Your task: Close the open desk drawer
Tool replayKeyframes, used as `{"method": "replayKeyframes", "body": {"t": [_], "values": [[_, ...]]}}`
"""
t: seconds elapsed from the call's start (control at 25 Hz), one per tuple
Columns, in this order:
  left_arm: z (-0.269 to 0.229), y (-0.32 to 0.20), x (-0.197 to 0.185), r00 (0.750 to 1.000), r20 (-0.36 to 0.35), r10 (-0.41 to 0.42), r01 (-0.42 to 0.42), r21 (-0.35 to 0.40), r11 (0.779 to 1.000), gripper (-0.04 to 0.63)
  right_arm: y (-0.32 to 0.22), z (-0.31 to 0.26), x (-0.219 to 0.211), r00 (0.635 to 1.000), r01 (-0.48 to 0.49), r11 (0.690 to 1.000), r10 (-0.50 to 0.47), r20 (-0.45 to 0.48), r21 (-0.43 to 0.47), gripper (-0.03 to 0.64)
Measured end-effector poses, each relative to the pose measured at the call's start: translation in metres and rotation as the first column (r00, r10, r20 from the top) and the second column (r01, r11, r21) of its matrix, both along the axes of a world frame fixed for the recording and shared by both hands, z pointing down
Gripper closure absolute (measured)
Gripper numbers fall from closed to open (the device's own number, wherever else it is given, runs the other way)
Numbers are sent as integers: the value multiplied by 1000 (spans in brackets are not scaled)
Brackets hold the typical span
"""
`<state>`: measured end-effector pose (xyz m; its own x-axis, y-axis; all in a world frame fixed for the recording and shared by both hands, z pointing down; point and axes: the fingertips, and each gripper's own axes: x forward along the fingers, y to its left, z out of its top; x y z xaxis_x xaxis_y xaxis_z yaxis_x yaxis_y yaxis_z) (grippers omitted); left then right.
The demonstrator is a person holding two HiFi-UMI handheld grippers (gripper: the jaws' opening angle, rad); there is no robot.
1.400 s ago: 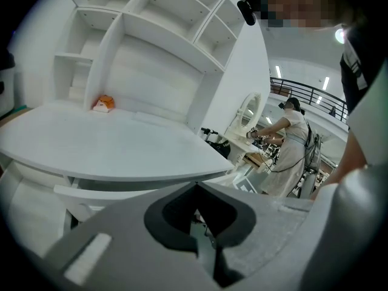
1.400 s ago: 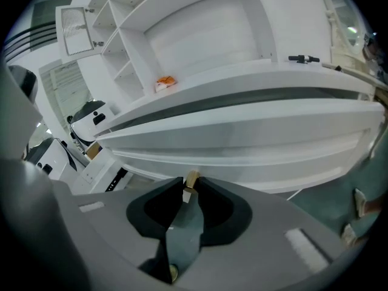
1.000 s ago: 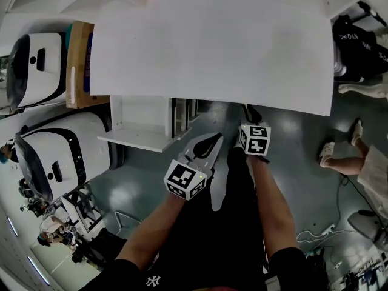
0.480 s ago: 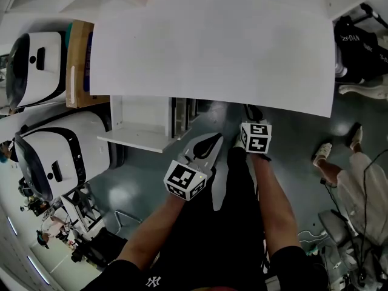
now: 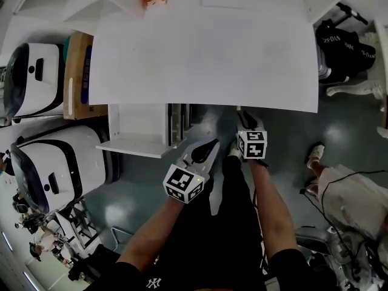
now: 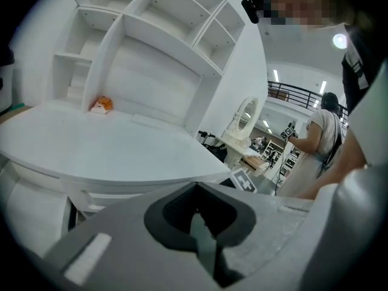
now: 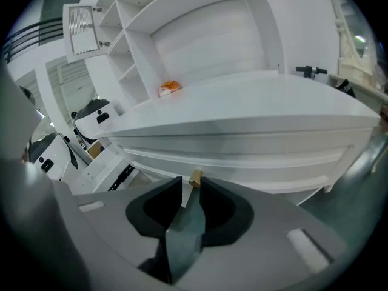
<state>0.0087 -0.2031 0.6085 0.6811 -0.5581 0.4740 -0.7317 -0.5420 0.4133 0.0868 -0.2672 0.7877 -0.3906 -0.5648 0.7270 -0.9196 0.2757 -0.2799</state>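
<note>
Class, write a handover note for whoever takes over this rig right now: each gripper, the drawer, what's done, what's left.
Left gripper: jaws shut, empty, in front of the desk top.
Right gripper: jaws have just been opening; a brass knob on the front panel under the desk top sits at their tips, not visibly clamped.
Side drawer, at the person's left, stands pulled out.
Done: the knobbed front panel looks shut.
Left: push the side drawer in.

From above, the counter (image 5: 206, 59) hides the tips of the right gripper (image 7: 192, 191), its jaws just opening wider with the brass knob (image 7: 195, 177) between them. The orange thing (image 7: 170, 88) far beyond is too small to identify.
</note>
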Motion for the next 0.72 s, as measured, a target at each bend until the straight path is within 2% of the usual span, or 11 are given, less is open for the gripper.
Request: {"method": "replayKeyframes", "body": {"t": [0.24, 0.36, 0.52, 0.72], "values": [[-20, 18, -11, 1000, -15, 23, -23, 16, 1000, 594, 21, -60, -5, 999, -32, 996, 31, 21, 86, 570], [-32, 22, -13, 999, -30, 32, -31, 25, 999, 594, 27, -86, -4, 998, -54, 991, 52, 23, 120, 578], [-48, 30, -19, 997, -71, 41, -41, 1, 999, 594, 41, -112, -7, 996, -91, 986, 86, 37, 143, 584], [-72, 40, -30, 995, -78, 57, -56, 14, 998, 594, 58, -155, -22, 993, -112, 975, 100, 70, 191, 594]]}}
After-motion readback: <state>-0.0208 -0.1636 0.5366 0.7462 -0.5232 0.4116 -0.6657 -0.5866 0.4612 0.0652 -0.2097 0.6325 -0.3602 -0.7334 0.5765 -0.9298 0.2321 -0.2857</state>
